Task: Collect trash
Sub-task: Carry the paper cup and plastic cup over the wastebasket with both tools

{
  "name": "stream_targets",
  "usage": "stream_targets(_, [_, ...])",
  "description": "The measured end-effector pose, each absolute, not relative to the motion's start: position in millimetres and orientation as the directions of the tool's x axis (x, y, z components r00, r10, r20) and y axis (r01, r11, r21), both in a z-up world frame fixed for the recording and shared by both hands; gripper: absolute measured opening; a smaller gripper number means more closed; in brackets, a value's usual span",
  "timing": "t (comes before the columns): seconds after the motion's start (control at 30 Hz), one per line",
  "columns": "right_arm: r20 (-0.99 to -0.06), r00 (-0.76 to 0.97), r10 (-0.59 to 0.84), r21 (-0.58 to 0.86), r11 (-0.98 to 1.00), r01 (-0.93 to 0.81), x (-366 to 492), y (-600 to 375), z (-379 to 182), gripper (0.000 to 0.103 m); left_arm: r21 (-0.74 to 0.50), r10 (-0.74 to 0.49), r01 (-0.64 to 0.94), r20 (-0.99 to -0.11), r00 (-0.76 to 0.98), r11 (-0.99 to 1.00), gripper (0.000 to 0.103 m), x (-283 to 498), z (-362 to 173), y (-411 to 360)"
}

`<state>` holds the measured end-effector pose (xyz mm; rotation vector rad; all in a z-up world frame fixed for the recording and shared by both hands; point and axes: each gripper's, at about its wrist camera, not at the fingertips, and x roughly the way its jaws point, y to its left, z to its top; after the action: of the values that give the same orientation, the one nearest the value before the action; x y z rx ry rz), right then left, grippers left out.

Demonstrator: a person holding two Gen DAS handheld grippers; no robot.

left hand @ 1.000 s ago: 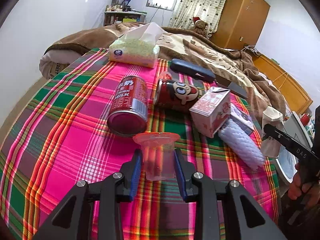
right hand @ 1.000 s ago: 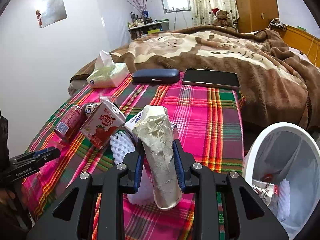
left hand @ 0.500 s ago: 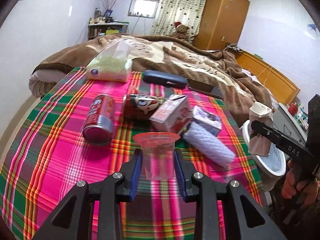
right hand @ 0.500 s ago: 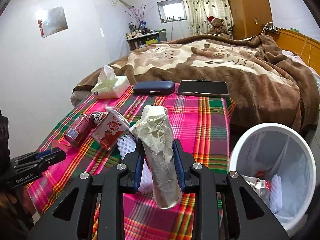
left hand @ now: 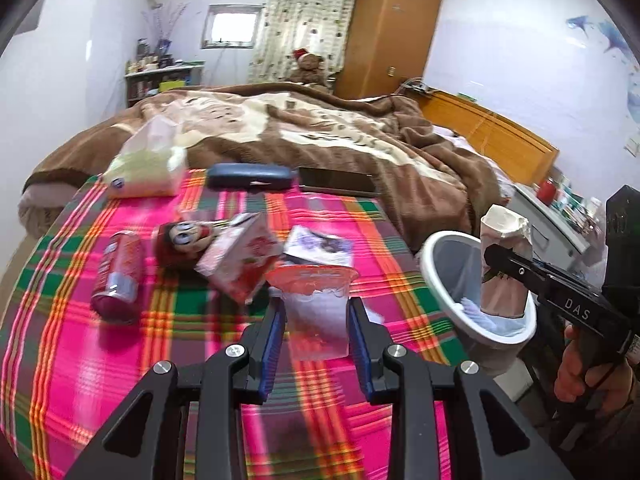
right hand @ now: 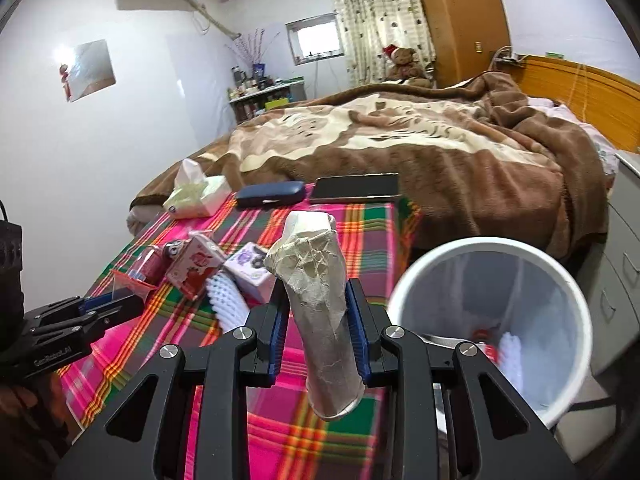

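Note:
My left gripper [left hand: 316, 316] is shut on a clear plastic cup [left hand: 314, 312] with a red rim, lifted above the plaid cloth. My right gripper [right hand: 316, 320] is shut on a crumpled pale paper cup [right hand: 316, 304], held upright just left of the white trash bin [right hand: 440, 258]. In the left wrist view that paper cup [left hand: 505, 264] hangs in front of the bin [left hand: 434, 272], with the right gripper [left hand: 500, 260] gripping it. In the right wrist view the left gripper [right hand: 116, 304] shows at the left edge with its cup [right hand: 128, 280].
On the plaid cloth [left hand: 80, 360] lie a red can [left hand: 118, 276], a cartoon-face can [left hand: 180, 240], a strawberry carton [left hand: 240, 260], a purple pack [left hand: 320, 246] and a white foam net [right hand: 226, 300]. Further back: tissue pack [left hand: 144, 168], dark case [left hand: 250, 176], phone [left hand: 336, 182]. The bin holds some trash.
Both grippers have risen and swung right toward the bin, each keeping its cup. The bin has come into the left wrist view and grown larger in the right wrist view.

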<state>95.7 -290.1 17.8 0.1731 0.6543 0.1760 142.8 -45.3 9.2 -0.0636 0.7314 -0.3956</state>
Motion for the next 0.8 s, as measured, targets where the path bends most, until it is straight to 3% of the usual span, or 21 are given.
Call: stream_targets(0.8, [-0.605,0.796,0.026,0.213,0.968,0.130,68,-385,12,0.029,-0.185,-0.569,0.613,-0.636,0.521,0.768,0.032,150,20,-206])
